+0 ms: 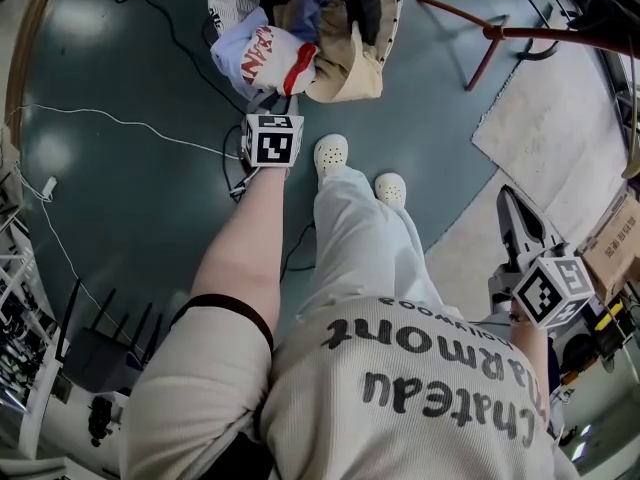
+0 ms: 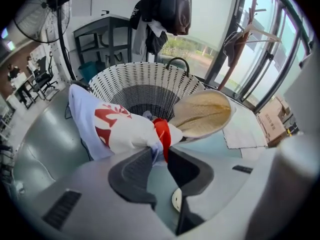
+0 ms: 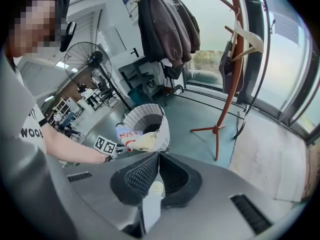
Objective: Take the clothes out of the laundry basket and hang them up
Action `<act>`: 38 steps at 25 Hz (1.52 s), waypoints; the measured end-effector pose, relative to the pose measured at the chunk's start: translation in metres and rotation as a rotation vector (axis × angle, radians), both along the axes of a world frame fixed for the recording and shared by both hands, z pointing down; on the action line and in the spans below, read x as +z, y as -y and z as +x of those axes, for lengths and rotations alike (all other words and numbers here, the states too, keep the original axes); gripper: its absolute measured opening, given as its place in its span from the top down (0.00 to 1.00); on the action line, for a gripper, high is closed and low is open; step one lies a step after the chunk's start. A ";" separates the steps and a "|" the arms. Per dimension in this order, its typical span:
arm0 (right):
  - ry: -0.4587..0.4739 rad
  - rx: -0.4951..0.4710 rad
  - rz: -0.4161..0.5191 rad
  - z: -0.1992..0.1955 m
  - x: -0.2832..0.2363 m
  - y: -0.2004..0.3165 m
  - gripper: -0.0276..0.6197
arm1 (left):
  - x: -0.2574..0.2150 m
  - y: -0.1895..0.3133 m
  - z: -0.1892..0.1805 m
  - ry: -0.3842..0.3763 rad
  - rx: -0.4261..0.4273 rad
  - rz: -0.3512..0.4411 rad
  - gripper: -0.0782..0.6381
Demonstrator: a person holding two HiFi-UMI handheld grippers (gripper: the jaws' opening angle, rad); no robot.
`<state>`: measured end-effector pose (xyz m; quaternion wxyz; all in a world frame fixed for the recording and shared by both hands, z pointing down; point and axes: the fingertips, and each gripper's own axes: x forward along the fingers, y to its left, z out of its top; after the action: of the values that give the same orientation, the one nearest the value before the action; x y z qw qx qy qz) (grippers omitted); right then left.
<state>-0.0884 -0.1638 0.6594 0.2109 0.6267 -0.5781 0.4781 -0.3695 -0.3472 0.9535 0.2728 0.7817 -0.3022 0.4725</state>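
On the floor (image 1: 120, 168), a white woven laundry basket (image 2: 145, 71), with more clothes (image 1: 305, 10) bundled inside. Draped over its near rim, a white shirt (image 2: 120, 129) with red print, and a tan garment (image 2: 202, 113) just beside it. Clamped on a fold of the white shirt by its red collar: the left gripper (image 2: 159, 151), jaws narrow, cloth pinched between. Held well apart from the basket: the right gripper (image 3: 156, 156), jaws pressed together, nothing in them.

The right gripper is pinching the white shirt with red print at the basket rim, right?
No, the left gripper is pinching the white shirt with red print at the basket rim; the left gripper view shows it.
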 end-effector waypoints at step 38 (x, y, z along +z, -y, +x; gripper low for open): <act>0.095 -0.191 0.447 -0.012 -0.185 0.038 0.91 | -0.458 0.013 0.051 -0.649 -0.072 0.372 0.81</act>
<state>-0.1004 -0.2023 0.4748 0.0836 0.5771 -0.7354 0.3450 -0.3183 -0.3602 0.4956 0.2241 0.9158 -0.3081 0.1269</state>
